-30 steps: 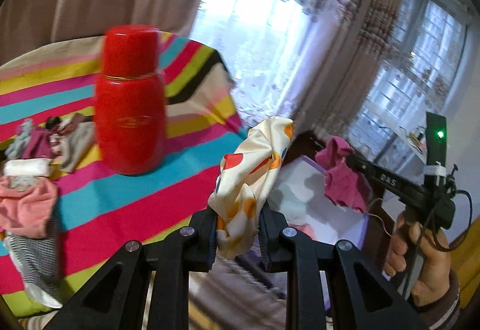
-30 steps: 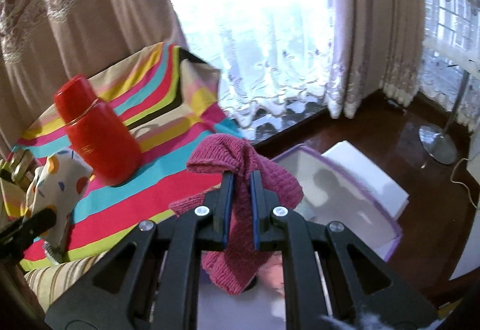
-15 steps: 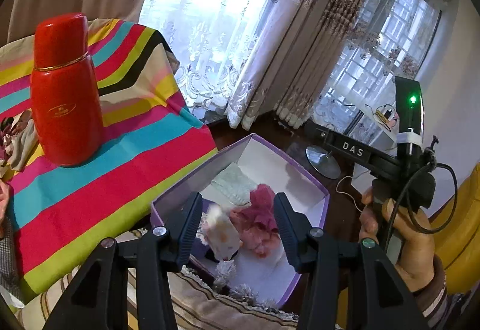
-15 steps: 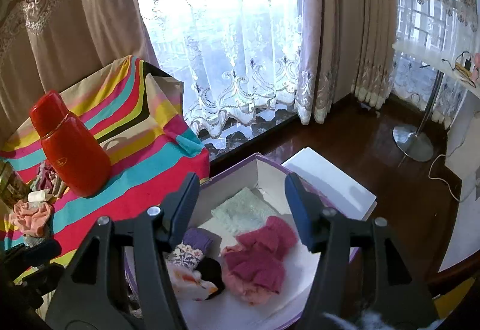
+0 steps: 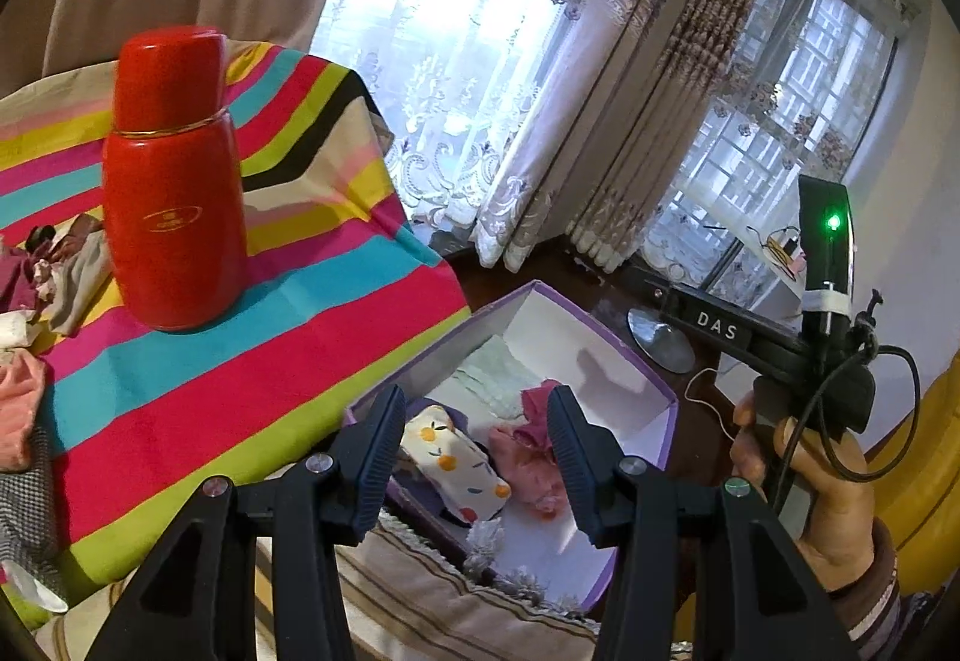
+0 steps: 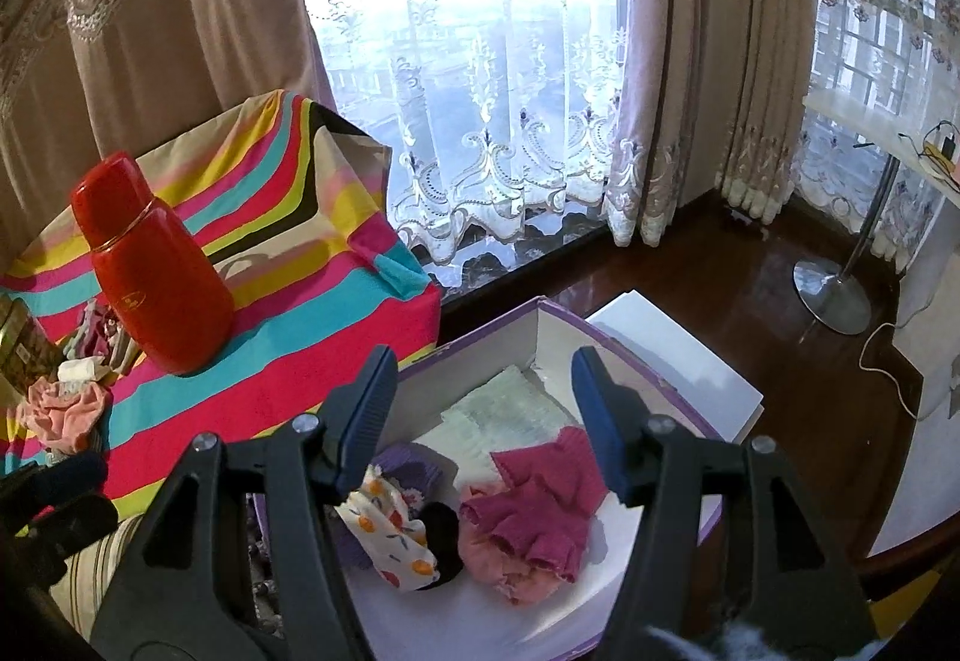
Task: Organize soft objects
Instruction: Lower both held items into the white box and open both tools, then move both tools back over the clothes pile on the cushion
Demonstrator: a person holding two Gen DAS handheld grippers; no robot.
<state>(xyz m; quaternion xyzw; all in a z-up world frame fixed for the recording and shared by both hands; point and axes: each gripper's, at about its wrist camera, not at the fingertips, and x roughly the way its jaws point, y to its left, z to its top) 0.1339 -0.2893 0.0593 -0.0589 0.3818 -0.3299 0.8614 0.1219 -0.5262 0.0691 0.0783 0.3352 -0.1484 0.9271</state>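
Both grippers are hanging over the box with nothing in them. The left gripper [image 5: 474, 439] has its jaws wide apart, and the right gripper [image 6: 483, 409] does too, so you can look straight down between the fingers at the soft stuff below.

The white box with the purple rim [image 6: 558, 310] sits on the floor just right of the table, and it's where the organized pieces are. Near the left side of it lies a cream cloth with orange fruit prints [image 6: 390, 532], kind of rolled up. Touching it on the right is a crumpled magenta knit piece [image 6: 543, 505] lying on top of something lighter pink [image 6: 516, 580]. A pale green folded cloth [image 6: 510, 415] lies flat at the far end, and a purple knit bit [image 6: 411, 466] and something black [image 6: 444, 535] sit next to the fruit cloth.

The table has a loud striped cover [image 5: 252, 361], pink, teal, yellow, lime. A tall red thermos [image 5: 171, 181] stands upright on it, and a heap of small clothes [image 6: 66, 409] is piled at the table's left end, well apart from the box.

Behind it all there's a big window with lace sheers and heavy beige curtains [image 6: 150, 30], dark wood floor [image 6: 720, 277], and a round metal stand base [image 6: 831, 295] off to the right.
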